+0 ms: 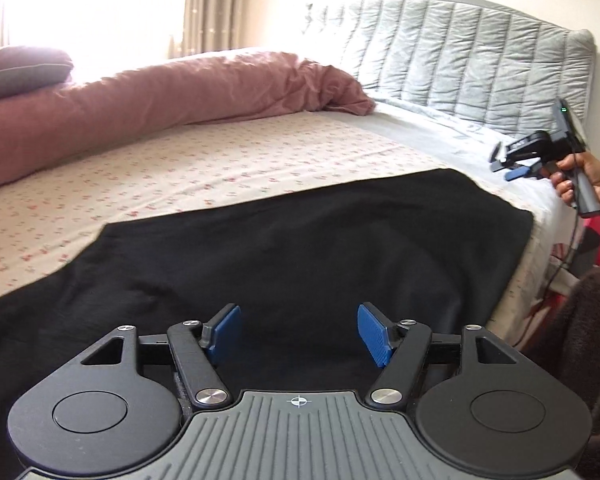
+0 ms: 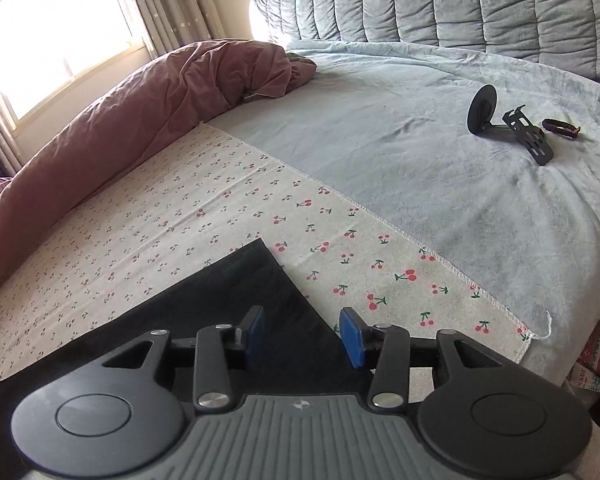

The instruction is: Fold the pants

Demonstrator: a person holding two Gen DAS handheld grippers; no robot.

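1. Nearest you in the left wrist view, your left gripper (image 1: pixel 299 334) has its blue-padded jaws spread apart with nothing between them, above the black fabric pants (image 1: pixel 284 248).
2. The pants lie flat across the near part of the cherry-print white sheet (image 1: pixel 204 160), reaching from the near left edge toward the right side of the bed.
3. In the right wrist view, your right gripper (image 2: pixel 302 338) is also released, its jaws parted and empty, over a straight-edged corner of the pants (image 2: pixel 256 276) on the sheet.
4. From the left view that same right gripper (image 1: pixel 514 166) shows at the far right, held in your right hand (image 1: pixel 580 182), clear of the cloth.
5. A rumpled dusty-pink duvet (image 2: pixel 140 112) runs along the far left of the bed.
6. On the pale grey blanket (image 2: pixel 400 152) at far right rests a black disc-based metal bracket (image 2: pixel 508 128), with a small dark band (image 2: pixel 560 128) just beside it.
7. A quilted grey headboard (image 2: pixel 460 0) stands behind.
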